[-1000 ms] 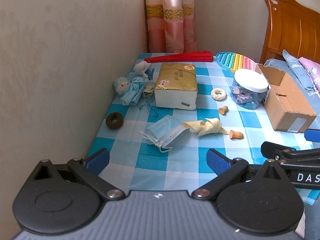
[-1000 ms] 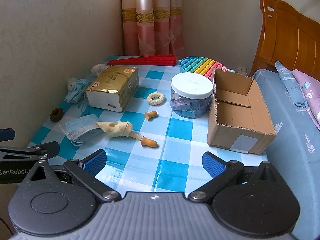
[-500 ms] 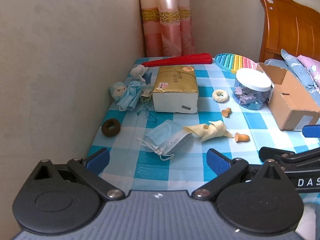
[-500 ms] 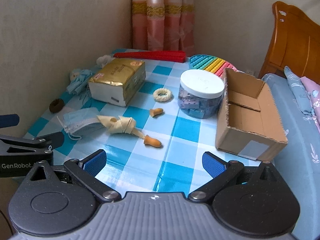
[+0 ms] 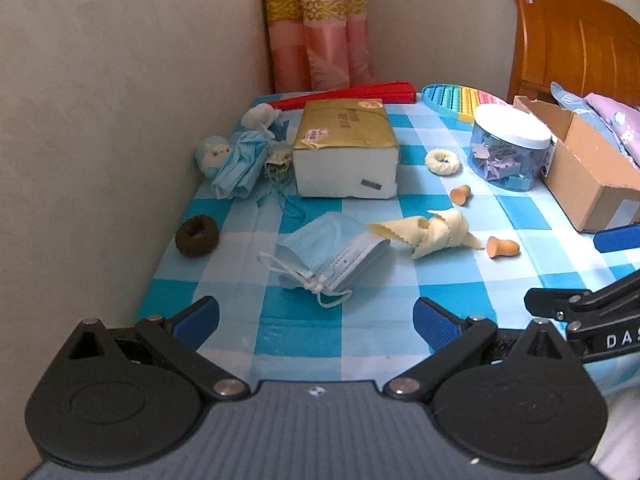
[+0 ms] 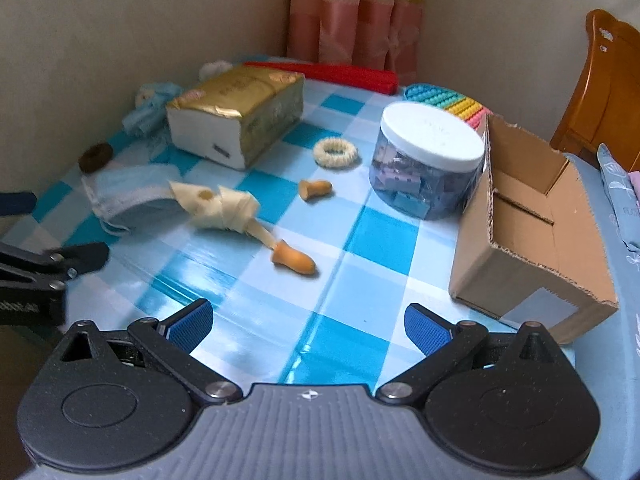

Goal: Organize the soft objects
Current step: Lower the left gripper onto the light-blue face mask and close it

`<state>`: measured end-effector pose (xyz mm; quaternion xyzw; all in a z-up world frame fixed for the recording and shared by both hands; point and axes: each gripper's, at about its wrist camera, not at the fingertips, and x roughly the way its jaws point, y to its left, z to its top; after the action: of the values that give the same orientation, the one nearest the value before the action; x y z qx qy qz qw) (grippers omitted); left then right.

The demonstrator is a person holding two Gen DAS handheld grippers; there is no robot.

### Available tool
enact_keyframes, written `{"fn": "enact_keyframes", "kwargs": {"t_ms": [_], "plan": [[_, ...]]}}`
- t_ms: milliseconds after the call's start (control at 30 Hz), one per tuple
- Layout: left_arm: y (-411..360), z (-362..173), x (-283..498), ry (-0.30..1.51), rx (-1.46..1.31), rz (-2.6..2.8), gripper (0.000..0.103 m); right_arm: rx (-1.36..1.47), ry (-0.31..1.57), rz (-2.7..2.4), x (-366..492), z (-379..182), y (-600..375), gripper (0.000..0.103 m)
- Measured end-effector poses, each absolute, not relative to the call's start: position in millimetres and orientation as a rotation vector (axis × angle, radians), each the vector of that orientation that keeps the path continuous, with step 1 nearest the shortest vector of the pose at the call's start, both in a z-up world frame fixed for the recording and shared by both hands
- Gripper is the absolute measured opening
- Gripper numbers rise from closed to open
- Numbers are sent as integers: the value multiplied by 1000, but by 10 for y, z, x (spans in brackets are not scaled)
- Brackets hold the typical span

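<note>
On the checked desk (image 5: pixel 328 340) the gold tissue pack (image 5: pixel 346 148) serves as landmark: the cardboard box (image 6: pixel 532 220) stands well right of it, the blue face masks (image 5: pixel 332 256) and rolled yellow cloth (image 5: pixel 434 232) lie in front (touching each other), while left gripper (image 5: pixel 316 320) and right gripper (image 6: pixel 308 324) hover, jaws apart, empty.

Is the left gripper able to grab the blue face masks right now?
Probably yes. The left gripper is open and empty, and the blue face masks lie straight ahead between its fingers' line, with only bare checked tablecloth between. The knotted yellow cloth touches their far side, so it might get nudged.
</note>
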<state>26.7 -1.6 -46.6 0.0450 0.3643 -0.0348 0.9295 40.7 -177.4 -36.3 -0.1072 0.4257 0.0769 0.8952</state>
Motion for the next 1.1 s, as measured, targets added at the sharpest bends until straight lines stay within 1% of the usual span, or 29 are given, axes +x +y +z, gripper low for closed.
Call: {"fn": "enact_keyframes", "kwargs": {"t_ms": [100,300,500,967,1100], "plan": [[-2,-540,311,735,102,-78,102,-219,908,161,474,-459,-1812,103],[-1,-688,494,799,107,-73,102,-201,923,186,556,-566,-1834,103],[69,-783,621,842,39,-99,103,-182,914,223,572,-615,-1845,103],[28,-756,843,806,85,-109,102,-183,877,244,594,-642,-1812,103],[-7,-721,920,776,114,-120,98,-184,863,247,576,-651,-1816,103]]}}
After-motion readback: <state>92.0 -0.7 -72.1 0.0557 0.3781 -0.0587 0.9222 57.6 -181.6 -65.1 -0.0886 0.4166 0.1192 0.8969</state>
